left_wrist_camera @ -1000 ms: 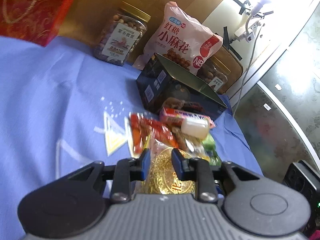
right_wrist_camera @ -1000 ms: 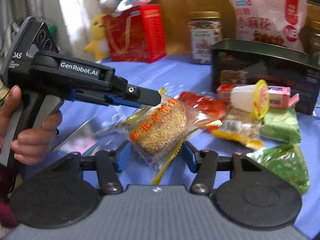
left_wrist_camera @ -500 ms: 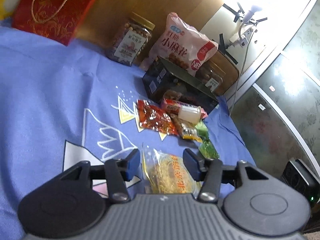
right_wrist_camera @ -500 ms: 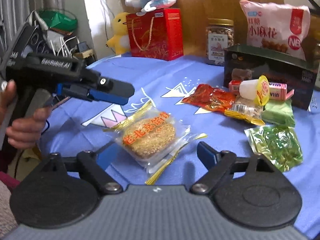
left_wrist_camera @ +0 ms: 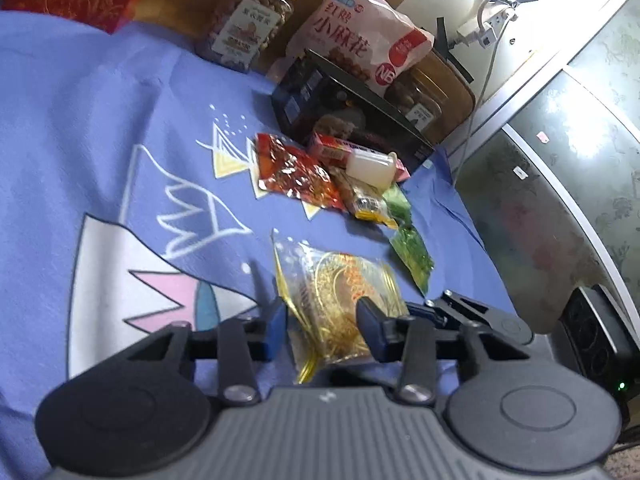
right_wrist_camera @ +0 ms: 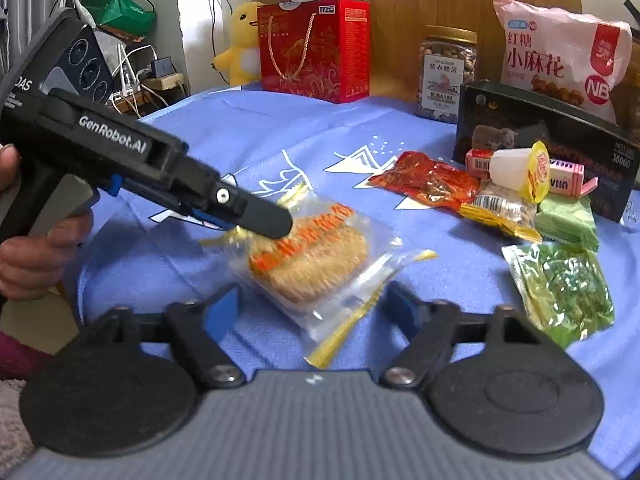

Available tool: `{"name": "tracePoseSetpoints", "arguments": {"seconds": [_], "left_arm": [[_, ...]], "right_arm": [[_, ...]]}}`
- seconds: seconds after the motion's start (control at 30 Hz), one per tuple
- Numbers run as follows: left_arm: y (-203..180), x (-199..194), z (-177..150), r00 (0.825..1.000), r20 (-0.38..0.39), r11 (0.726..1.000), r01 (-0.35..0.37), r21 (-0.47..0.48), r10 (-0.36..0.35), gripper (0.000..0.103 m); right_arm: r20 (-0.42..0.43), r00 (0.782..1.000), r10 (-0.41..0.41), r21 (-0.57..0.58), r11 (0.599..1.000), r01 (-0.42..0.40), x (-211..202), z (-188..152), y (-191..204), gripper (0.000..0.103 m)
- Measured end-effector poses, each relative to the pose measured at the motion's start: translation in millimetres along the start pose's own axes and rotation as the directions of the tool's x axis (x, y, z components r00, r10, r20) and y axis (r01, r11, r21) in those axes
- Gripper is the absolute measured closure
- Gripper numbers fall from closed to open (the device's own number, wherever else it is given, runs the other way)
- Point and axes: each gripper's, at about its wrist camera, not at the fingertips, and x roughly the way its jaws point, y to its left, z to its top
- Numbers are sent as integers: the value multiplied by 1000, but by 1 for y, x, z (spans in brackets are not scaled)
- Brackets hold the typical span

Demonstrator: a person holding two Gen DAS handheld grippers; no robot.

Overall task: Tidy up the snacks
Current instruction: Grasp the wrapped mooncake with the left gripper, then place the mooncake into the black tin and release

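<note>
Left gripper [left_wrist_camera: 322, 326] is closing around the cake packet [left_wrist_camera: 340, 300] — contact unclear; right gripper [right_wrist_camera: 314, 308], jaws apart, is narrowing — blue cloth [left_wrist_camera: 100, 128] lying bare leftward.

"GenRobot.AI" on left gripper [right_wrist_camera: 260, 222]; "NB" on pink bag [right_wrist_camera: 560, 56].

The wrapped cake [right_wrist_camera: 310, 258] lies on the tablecloth [right_wrist_camera: 248, 128], before the snack pile [right_wrist_camera: 500, 196].
</note>
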Motion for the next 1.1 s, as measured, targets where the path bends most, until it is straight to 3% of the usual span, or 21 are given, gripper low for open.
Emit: {"name": "tracePoseSetpoints", "arguments": {"seconds": [0.23,0.5,0.63,0.73,0.87,1.1], "left_arm": [[-22,2,17,999,31,998,32,62,-34,69],[-74,31,91,994,70,971,64,231,-82,69],[-89,58,136,992,96,964,56,260,-84,69],[-91,82,173,991,107,970,48,240,-76,68],[-85,116,210,993,118,968,-31,251,1,66],[-67,157,222,980,117,940,-190,284,162,63]], "right_arm": [[45,999,-18,15,1000,17,-9,5,-9,40],[180,975,-131,43,991,125,-26,43,-61,40],[215,960,-178,55,984,170,-22,76,-98,40],[196,965,-176,96,983,159,-9,104,-133,40],[114,983,-143,150,981,125,25,137,-176,40],[-24,995,-96,223,970,99,83,145,-208,39]]}}
